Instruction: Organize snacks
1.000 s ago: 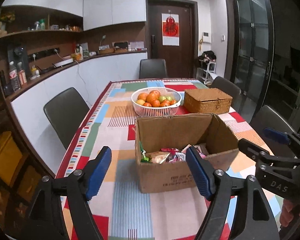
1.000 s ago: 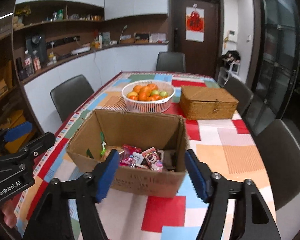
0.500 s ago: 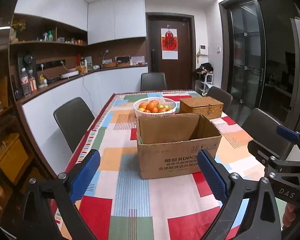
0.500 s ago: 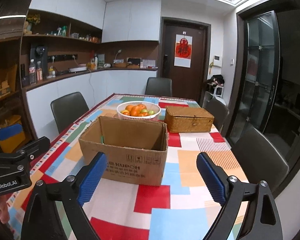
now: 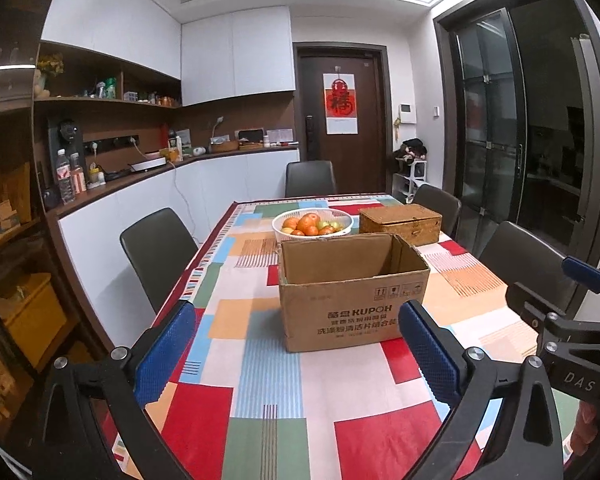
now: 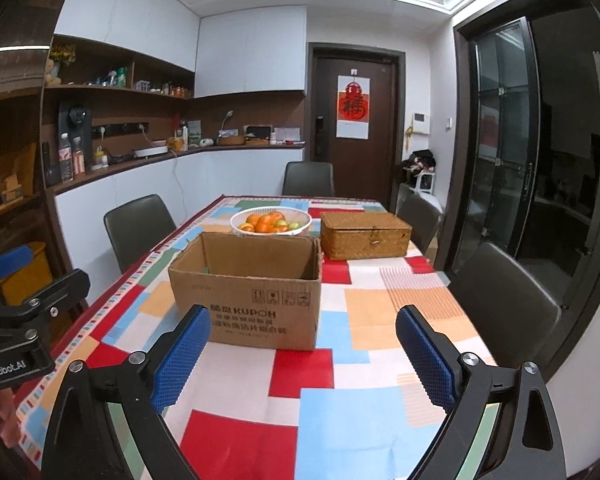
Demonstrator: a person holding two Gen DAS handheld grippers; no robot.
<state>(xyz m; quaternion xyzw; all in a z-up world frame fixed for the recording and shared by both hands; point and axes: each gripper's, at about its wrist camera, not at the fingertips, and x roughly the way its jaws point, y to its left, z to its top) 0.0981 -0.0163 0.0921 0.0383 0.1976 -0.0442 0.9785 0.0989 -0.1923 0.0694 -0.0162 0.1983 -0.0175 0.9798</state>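
Note:
An open cardboard box (image 5: 352, 304) stands on the colourful tablecloth, also in the right wrist view (image 6: 252, 292). Its inside is hidden from this low angle, so no snacks show. My left gripper (image 5: 296, 354) is open and empty, held low in front of the box. My right gripper (image 6: 302, 354) is open and empty, also short of the box. The right gripper's body shows at the right edge of the left wrist view (image 5: 572, 332); the left gripper's body shows at the left edge of the right wrist view (image 6: 24, 320).
A white basket of oranges (image 5: 312, 224) (image 6: 271, 221) and a closed wicker box (image 5: 400, 222) (image 6: 365, 234) stand behind the cardboard box. Dark chairs (image 5: 156, 248) (image 6: 504, 304) line the table. A counter and shelves run along the left wall.
Both grippers have pulled back and dropped lower from above the box. The snacks seen inside it a second ago are now hidden behind its front wall. Both jaws stay open.

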